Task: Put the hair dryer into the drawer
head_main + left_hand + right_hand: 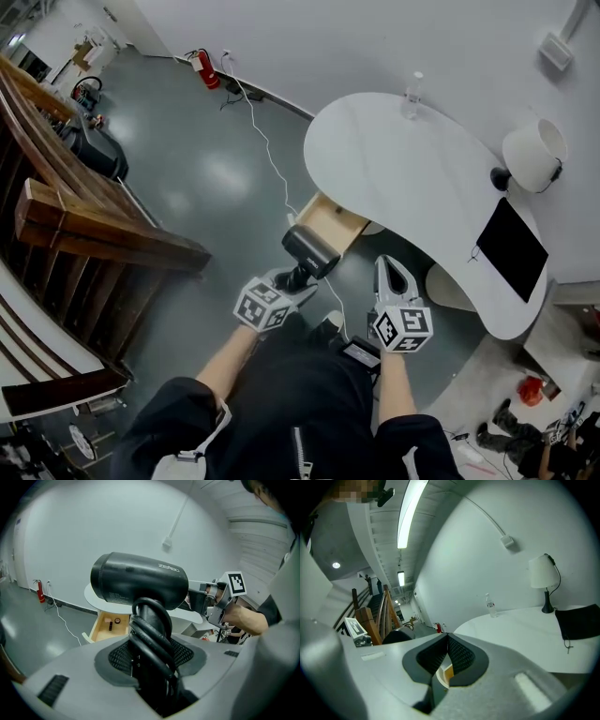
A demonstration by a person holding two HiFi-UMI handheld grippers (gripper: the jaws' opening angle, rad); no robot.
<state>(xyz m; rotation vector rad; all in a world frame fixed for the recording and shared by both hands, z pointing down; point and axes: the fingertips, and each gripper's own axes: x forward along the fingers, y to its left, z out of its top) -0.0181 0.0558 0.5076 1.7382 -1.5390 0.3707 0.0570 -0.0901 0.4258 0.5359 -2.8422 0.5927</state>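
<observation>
Drawer (330,221) lies open just beyond the hair dryer (308,250), its handle clamped in the left gripper (292,281), barrel crosswise; the right gripper (393,272), jaws together and empty, hangs alongside.

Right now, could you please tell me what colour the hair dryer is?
The hair dryer is black, seen best in the left gripper view.

Matt black plastic hair dryer (140,581), wooden drawer (330,221)
</observation>
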